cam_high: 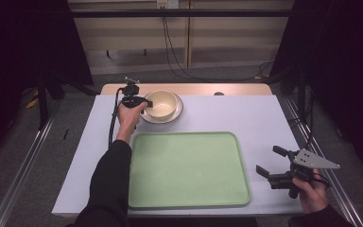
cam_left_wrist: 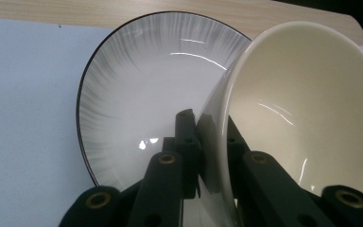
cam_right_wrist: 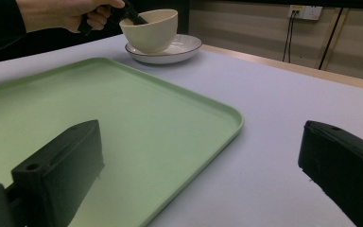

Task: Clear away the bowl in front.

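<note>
Bowl gripped by its rim at the far tabletop edge

The cream bowl, resting in the plate, is pinched at its near-left wall by the left hand-held gripper; the tray lies nearer; the right hand-held gripper is held wide, well apart.

floor: grey carpet | wall: beige panels | drapes: dark

Cream bowl (rim pinched, tilted) on grey-streaked, dark-rimmed plate at table's far edge.
</note>
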### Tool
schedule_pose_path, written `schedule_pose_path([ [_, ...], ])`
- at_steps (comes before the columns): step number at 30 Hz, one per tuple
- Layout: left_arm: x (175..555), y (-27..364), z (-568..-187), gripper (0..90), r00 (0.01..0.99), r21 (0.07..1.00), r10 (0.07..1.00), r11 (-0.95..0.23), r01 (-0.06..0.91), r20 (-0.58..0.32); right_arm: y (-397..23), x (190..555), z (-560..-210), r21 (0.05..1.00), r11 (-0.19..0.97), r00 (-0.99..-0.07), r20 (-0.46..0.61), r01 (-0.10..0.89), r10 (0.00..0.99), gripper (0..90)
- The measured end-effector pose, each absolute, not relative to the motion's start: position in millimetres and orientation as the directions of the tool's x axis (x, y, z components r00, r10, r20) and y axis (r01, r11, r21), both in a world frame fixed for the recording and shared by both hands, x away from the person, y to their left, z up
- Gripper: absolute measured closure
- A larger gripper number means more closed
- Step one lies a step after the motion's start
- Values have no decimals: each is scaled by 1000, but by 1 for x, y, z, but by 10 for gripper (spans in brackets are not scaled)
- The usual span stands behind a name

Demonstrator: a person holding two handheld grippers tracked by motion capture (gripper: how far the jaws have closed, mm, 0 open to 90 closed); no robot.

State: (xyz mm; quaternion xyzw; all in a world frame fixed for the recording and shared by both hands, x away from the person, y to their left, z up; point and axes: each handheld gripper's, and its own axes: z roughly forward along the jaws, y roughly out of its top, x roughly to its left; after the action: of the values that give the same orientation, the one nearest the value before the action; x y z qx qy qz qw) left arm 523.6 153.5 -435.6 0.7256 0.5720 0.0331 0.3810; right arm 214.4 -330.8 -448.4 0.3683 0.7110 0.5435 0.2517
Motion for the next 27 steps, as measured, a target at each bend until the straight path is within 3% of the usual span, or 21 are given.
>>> schedule_pose_path([
  [27, 501, 160, -410, 832, 421, 627, 832, -118, 770, -361, -331, 213, -448, 967, 135, -619, 30, 218, 785, 0],
])
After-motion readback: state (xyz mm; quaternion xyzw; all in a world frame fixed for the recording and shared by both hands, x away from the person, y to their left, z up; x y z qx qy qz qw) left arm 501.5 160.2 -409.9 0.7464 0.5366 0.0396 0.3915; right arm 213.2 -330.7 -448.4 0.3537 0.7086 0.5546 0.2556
